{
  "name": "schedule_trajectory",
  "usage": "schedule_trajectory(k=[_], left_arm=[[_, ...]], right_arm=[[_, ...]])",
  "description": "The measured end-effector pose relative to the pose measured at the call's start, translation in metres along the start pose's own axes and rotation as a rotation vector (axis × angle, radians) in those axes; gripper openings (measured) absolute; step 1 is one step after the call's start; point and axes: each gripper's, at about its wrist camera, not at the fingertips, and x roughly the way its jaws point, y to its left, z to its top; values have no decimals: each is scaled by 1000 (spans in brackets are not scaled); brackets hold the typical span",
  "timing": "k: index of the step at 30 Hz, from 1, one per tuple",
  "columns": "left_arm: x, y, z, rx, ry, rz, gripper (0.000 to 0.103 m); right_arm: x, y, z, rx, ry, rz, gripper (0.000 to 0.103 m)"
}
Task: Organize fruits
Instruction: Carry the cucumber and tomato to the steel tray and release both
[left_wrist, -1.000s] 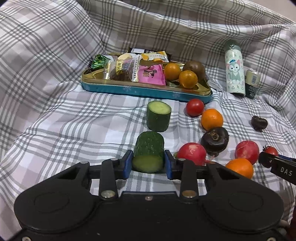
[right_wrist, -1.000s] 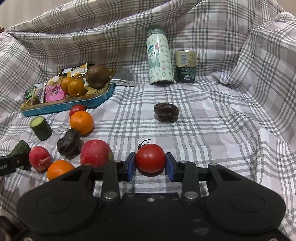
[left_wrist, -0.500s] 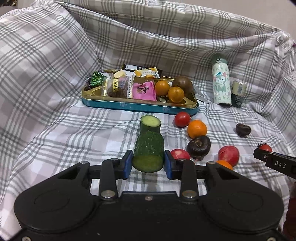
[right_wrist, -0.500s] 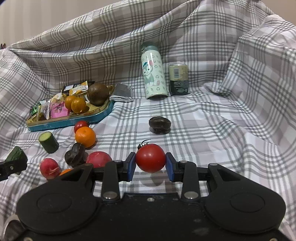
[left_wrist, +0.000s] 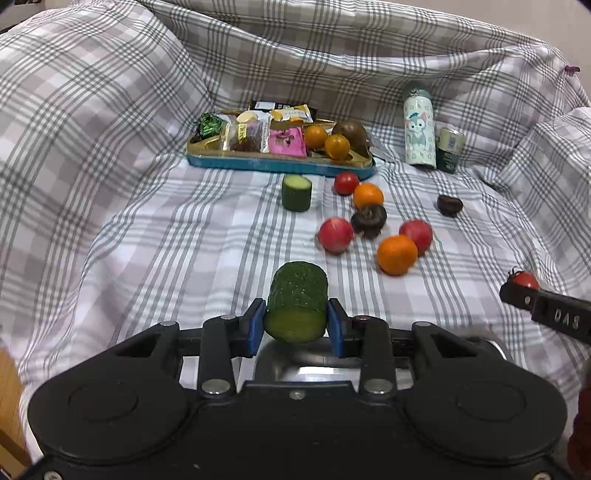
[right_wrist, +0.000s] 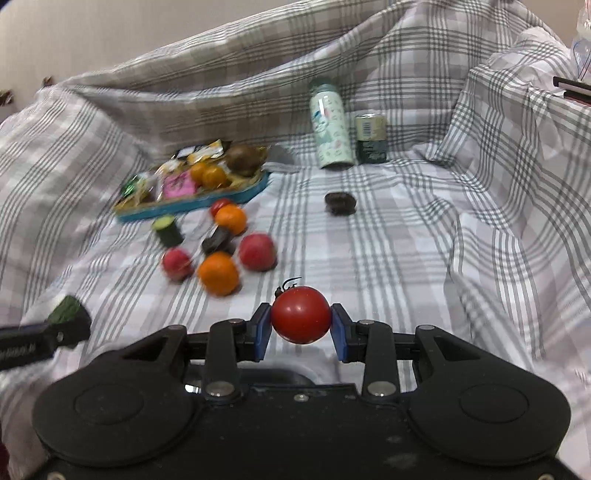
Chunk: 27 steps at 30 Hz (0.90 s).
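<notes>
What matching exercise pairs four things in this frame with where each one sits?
Things:
1. cucumber piece
2. stemmed tomato
3. brown round fruit
4. green can

Places:
A. in the tray
B. beside the cartoon bottle
C. in the left gripper
D. in the right gripper

Pairs: 1-C, 2-D, 3-A, 4-B

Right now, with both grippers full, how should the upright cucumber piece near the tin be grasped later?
Grip the upright cucumber piece across its curved green sides at mid-height, coming in level from the front. It stands on a cut end, the tin sits close behind, and its front and left look clear.
</notes>
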Motion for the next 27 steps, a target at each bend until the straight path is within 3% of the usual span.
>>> schedule_trajectory(k=[11,20,27], left_arm=[[-23,3,-51,52,-11,-41,44],[-25,-15,-65,150,-30,-33,39],[-24,-12,-66,144,-26,-33,39]], right_arm=[[-31,-2,-64,-75,29,25,36],[-31,5,-75,-132,45,83,36],[-32,1,-73,-117,30,107,38]])
